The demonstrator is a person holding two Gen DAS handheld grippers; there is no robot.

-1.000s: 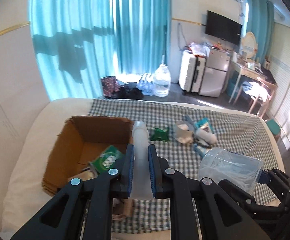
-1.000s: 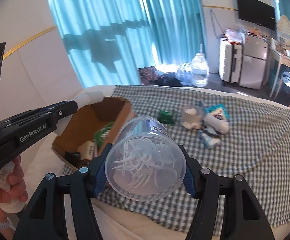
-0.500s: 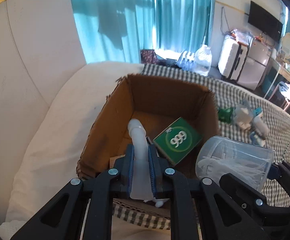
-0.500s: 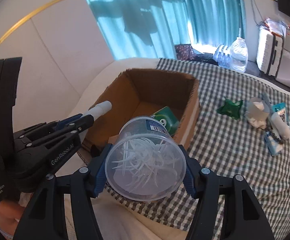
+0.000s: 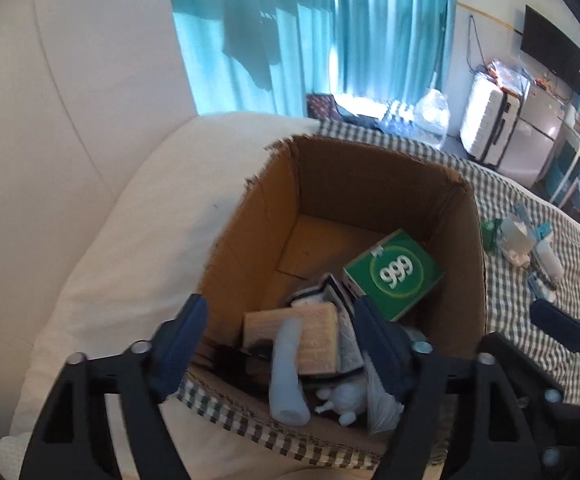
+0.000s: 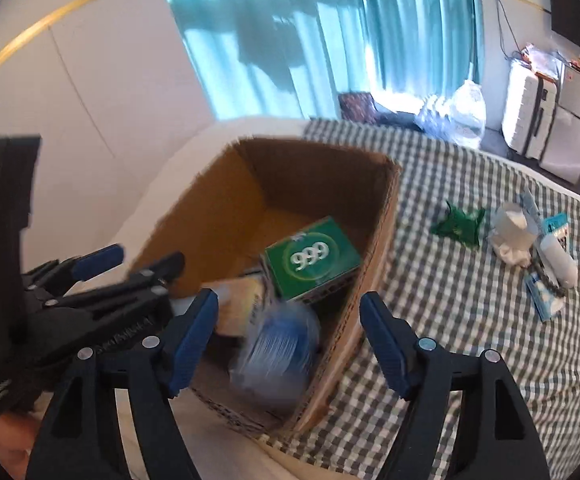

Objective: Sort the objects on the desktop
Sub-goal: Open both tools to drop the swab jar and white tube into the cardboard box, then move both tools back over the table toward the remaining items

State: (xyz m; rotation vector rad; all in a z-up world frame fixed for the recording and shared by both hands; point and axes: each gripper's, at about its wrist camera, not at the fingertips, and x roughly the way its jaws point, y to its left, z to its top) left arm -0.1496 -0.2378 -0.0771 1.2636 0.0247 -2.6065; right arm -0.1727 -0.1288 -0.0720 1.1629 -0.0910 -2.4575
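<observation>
Both the left gripper [image 5: 280,344] and right gripper [image 6: 290,342] hang with jaws apart over the brown cardboard box [image 5: 369,184]. Inside lie a white plastic tube [image 5: 288,368], a blurred clear plastic tub [image 6: 278,354] and a green 999 carton [image 5: 393,274].

One cardboard box [image 5: 274,216] sits on the bed's checked cloth [image 6: 449,320]. Inside it lie one green carton marked 999 [image 5: 393,276], one tan wooden block [image 5: 313,332], one pale squeeze tube [image 5: 286,372], and one clear tub [image 6: 278,356], blurred, toward 6 o'clock. A few dark and white items beside them are too jumbled to count. Out on the cloth at 3 o'clock lie one green wrapper [image 6: 457,224], one clear cup [image 6: 511,228], one white bottle [image 6: 557,260] and two small blue-and-white packets [image 6: 543,300]. Two claws are in view, one left claw [image 5: 282,340] and one right claw [image 6: 290,340], both spread wide.
</observation>
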